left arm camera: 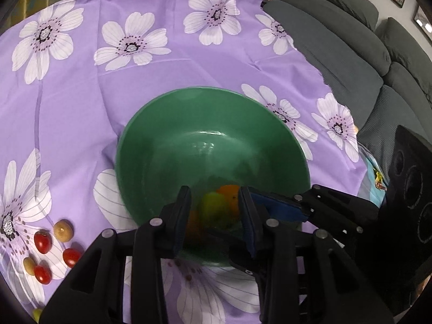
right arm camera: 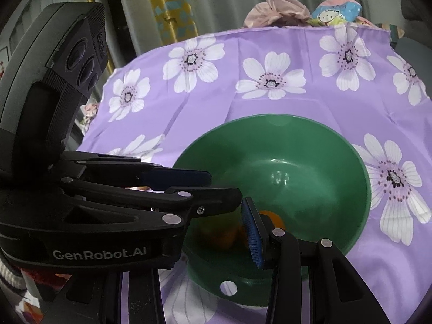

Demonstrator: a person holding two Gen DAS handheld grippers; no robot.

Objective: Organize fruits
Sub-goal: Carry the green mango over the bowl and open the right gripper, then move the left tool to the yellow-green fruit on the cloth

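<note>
- Fruits lay in two places: a green fruit (left arm camera: 216, 207) and an orange fruit (left arm camera: 229, 192) sat low in the green bowl (left arm camera: 162, 148), touching each other, and smaller ones lay loose on the purple flowered cloth (left arm camera: 108, 94) to the left of the bowl.
- The loose group held three red cherry tomatoes (left arm camera: 42, 241) and two tan round fruits (left arm camera: 62, 230), close together but mostly not touching, well clear of the bowl's rim.
- The left gripper (left arm camera: 216, 213) pointed down into the near side of the bowl. Its jaws stood apart, with the green fruit showing in the gap between them. A strip of space was visible beside the left pad, so the pads were not pressing on it.
- The right gripper (right arm camera: 224, 226) reached into the same side of the bowl from the right, just beside the left one. Only one of its blue-padded fingers (right arm camera: 253, 232) was visible in its own view, because the left gripper's body covered the other.
- Orange shapes sat near that finger, blurred, and I could not tell whether the right jaws pinched anything or stood free.
- A grey sofa (left arm camera: 364, 67) stood past the cloth's right edge.
</note>
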